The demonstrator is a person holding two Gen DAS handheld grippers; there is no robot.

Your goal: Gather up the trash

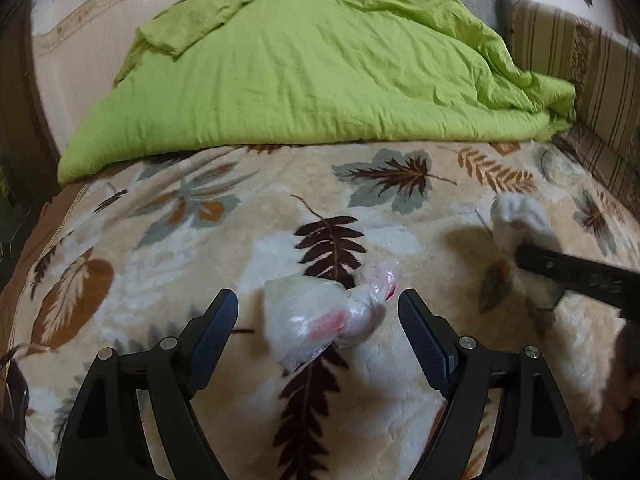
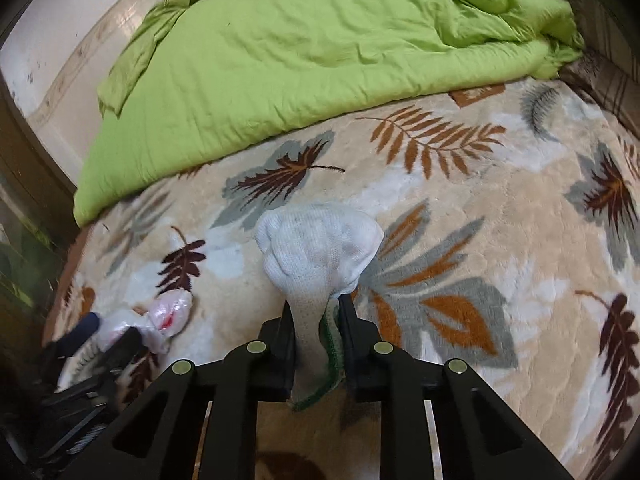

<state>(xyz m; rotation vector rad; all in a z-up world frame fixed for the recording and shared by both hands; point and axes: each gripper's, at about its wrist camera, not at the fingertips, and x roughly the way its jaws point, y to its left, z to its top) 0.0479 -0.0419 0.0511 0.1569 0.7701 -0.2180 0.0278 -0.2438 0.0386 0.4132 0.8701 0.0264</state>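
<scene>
A knotted clear plastic bag point(image 1: 320, 320) with pink marks lies on the leaf-patterned blanket point(image 1: 240, 240). My left gripper point(image 1: 318, 320) is open, one finger on each side of the bag, not touching it. In the right wrist view the same plastic bag point(image 2: 160, 320) shows at lower left beside the left gripper's fingers point(image 2: 120, 344). My right gripper point(image 2: 314, 320) is shut on the cuff of a white knit glove point(image 2: 320, 244) with a green edge, held above the blanket. That white glove point(image 1: 516, 216) and the right gripper's finger point(image 1: 568, 268) show at the right of the left wrist view.
A crumpled lime-green duvet point(image 1: 312, 64) covers the far half of the bed. A striped sofa back or cushion point(image 1: 588, 80) borders the right side. A pale wall with a patterned border point(image 1: 72, 32) runs along the left. A hand point(image 1: 620, 392) shows at lower right.
</scene>
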